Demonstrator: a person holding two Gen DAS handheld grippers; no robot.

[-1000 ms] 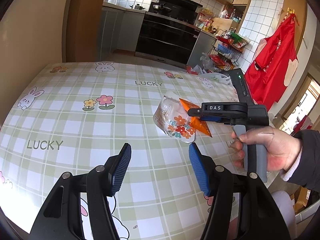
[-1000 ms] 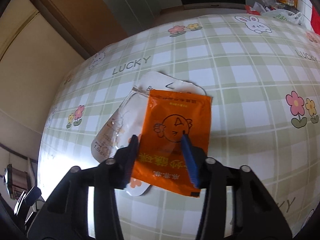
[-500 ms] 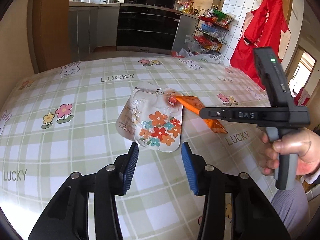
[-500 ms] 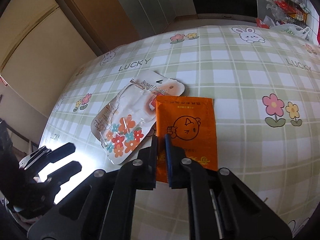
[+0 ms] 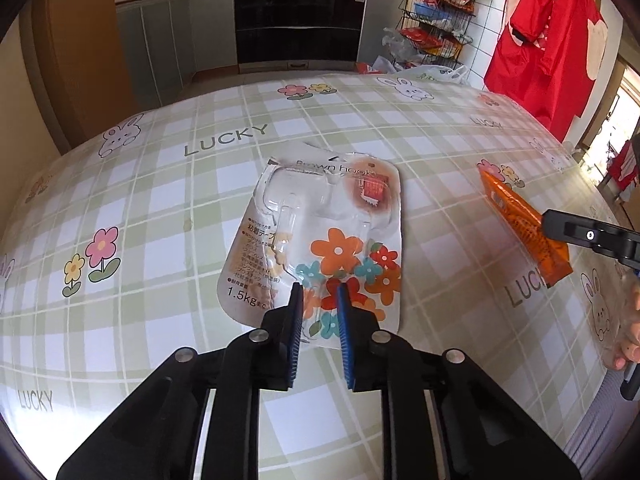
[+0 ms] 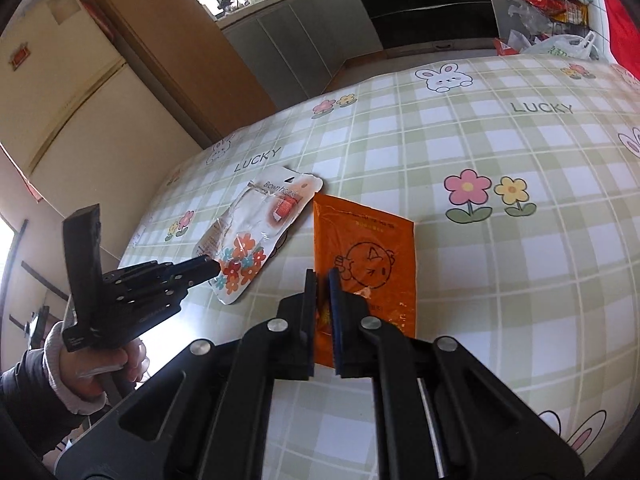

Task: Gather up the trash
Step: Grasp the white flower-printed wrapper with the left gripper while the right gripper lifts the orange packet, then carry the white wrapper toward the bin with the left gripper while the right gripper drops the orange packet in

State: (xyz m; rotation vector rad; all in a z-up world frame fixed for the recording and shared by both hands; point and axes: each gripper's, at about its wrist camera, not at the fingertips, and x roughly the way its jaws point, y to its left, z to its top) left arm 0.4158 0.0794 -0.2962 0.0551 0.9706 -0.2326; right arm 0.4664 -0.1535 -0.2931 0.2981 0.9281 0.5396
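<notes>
Covering the table, a checked cloth (image 5: pixel 160 208) faces kitchen cabinets (image 5: pixel 208 36).

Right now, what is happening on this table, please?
A person is collecting trash with a handheld gripper in each hand. The left gripper has just closed on the near edge of the flowered hook package, which still lies on the checked tablecloth. The right gripper is shut on the near end of the orange packet, just beside the package. Neither piece is clearly lifted yet.
</notes>
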